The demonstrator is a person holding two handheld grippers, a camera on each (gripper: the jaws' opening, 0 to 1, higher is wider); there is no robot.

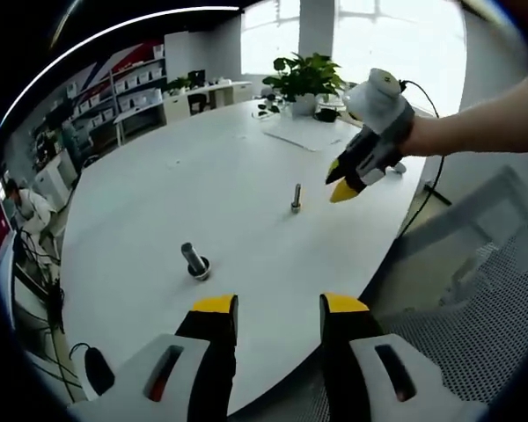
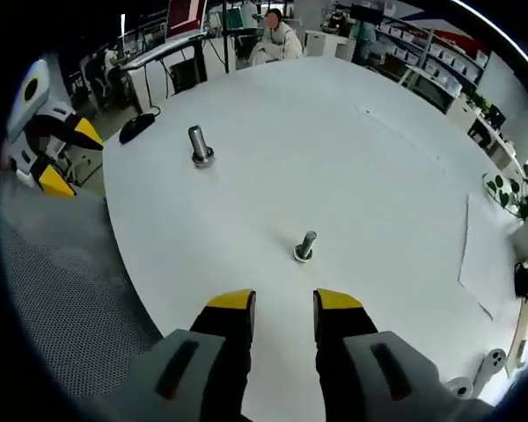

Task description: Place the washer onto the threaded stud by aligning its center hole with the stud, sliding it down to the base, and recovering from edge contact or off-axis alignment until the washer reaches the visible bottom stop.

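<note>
Two metal studs stand upright on the round white table [image 1: 158,193]. The thicker stud [image 1: 194,259] [image 2: 199,144] has a flat ring at its foot, and the thinner threaded stud [image 1: 296,197] [image 2: 305,245] also widens at its base. I cannot tell whether either ring is the washer. My left gripper [image 1: 279,305] hangs over the table's near edge, open and empty, short of the thicker stud. My right gripper [image 2: 284,301] is open and empty just in front of the thinner stud. It also enters the left gripper view as the right gripper [image 1: 341,182], held by a hand.
A mesh chair [image 1: 475,290] [image 2: 62,290] sits off the table edge. A black mouse [image 1: 97,369] [image 2: 136,127] lies near the rim. A paper sheet [image 1: 308,134] and a potted plant [image 1: 304,79] are at the far side. A person [image 2: 277,40] sits at a desk beyond.
</note>
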